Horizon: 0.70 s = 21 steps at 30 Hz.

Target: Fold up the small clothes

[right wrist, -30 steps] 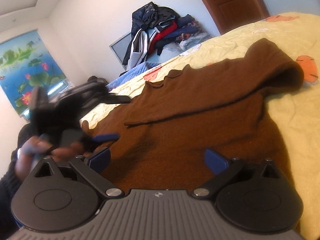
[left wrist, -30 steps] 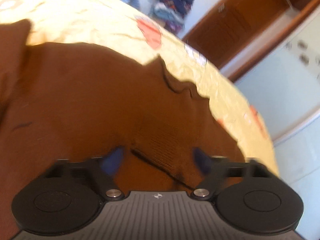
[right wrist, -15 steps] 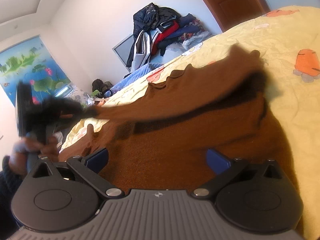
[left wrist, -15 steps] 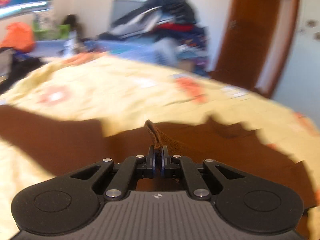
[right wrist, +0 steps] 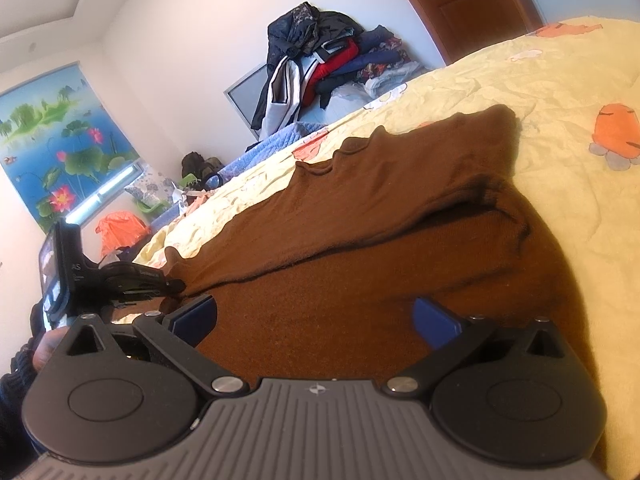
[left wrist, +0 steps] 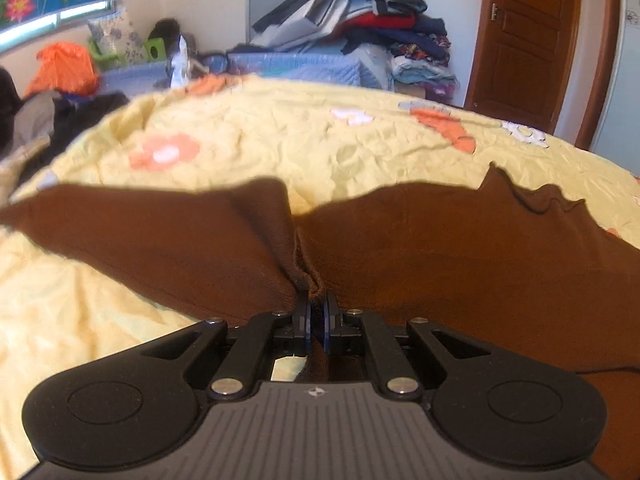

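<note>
A brown knit sweater (left wrist: 460,248) lies spread on a yellow bedspread (left wrist: 280,136). My left gripper (left wrist: 316,312) is shut on a bunched fold of the sweater, and a sleeve (left wrist: 160,232) stretches away to its left. In the right wrist view the sweater (right wrist: 360,240) lies with one sleeve folded across its body. My right gripper (right wrist: 314,318) is open and empty, low over the sweater's near part. The left gripper (right wrist: 120,280) shows at the left there, held in a hand.
A pile of clothes (left wrist: 360,24) is stacked against the far wall beside a wooden door (left wrist: 524,36). More clutter and an orange bag (left wrist: 64,68) lie off the bed's far left. The bedspread has orange patches (right wrist: 616,132).
My left gripper has closed on the sweater's fabric and pulled it leftward and down. The folded sleeve has settled flat over the body. My right gripper stays open.
</note>
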### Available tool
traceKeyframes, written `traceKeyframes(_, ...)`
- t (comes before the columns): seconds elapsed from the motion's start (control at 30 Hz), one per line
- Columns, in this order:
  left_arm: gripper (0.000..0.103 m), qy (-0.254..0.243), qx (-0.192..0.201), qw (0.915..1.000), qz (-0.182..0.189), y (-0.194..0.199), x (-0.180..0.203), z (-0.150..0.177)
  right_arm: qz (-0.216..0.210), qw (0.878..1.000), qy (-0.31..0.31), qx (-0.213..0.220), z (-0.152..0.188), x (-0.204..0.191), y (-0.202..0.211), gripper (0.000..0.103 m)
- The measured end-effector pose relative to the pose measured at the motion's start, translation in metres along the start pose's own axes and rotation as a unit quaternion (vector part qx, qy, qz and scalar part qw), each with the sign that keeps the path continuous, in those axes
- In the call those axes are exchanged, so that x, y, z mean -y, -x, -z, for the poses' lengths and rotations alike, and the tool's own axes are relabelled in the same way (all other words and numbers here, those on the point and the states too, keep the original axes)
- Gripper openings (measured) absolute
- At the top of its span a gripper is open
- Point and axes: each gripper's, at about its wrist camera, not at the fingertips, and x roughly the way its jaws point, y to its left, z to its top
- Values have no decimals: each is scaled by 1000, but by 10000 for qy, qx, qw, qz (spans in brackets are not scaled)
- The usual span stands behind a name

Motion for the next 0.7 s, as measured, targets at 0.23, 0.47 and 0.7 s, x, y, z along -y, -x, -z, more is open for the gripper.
traceKeyframes(0.23, 83, -353, 1030, 9929, 478, 54, 27, 8, 396, 9964, 318, 683, -77, -5, 4, 103)
traceKeyframes(0.47, 92, -675, -27, 9949, 743, -26, 59, 22, 2103, 9632, 1427, -872, -100, 23, -109, 103)
traceKeyframes(0.7, 94, -578, 344, 9946, 795, -6, 22, 21, 2109, 9553, 1984, -597, -83, 22, -103, 103)
